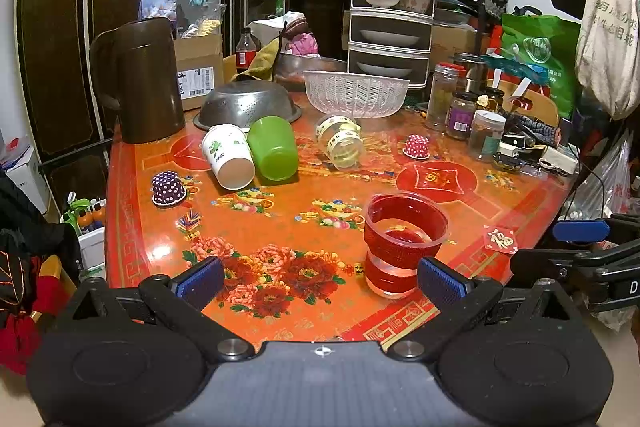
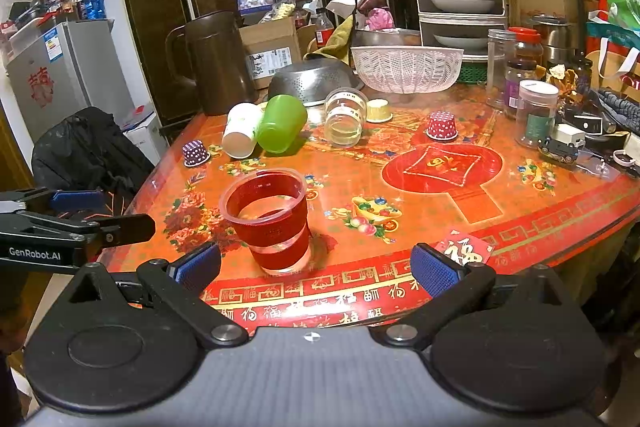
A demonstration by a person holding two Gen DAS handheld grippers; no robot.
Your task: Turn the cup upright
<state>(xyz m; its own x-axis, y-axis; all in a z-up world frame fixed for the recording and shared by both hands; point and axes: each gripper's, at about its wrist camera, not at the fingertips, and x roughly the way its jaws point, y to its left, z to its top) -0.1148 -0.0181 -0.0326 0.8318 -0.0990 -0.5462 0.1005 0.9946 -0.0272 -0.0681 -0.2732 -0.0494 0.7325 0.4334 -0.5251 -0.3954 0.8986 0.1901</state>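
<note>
Two grippers hover at the near edge of the bench (image 1: 132, 195), both with jaws spread wide and holding nothing. The left gripper (image 1: 320, 277) faces the clear plastic cup (image 1: 404, 247), which stands upright, mouth up, near the front edge, just ahead of that gripper's right blue pad and not touched by it. In the right wrist view the same cup (image 2: 274, 223) sits ahead of the right gripper (image 2: 316, 269), toward its left pad, also untouched.

Further back, toward the bench's middle, three cups lie on their sides: a white paper cup (image 1: 228, 157) touching a green plastic cup (image 1: 274, 149), and a clear printed cup (image 1: 340, 143) a little apart to the right. A purple dotted cupcake liner (image 1: 169, 188) sits upside down near the left edge, and a red dotted one (image 1: 416, 147) sits inverted to the right. Behind them an overturned steel colander (image 1: 246, 105) and a white plastic basket (image 1: 356, 93) stand near the far edge, with a brown jug (image 1: 140, 79) at the far left corner and jars (image 1: 464, 115) clustered along the right side.
</note>
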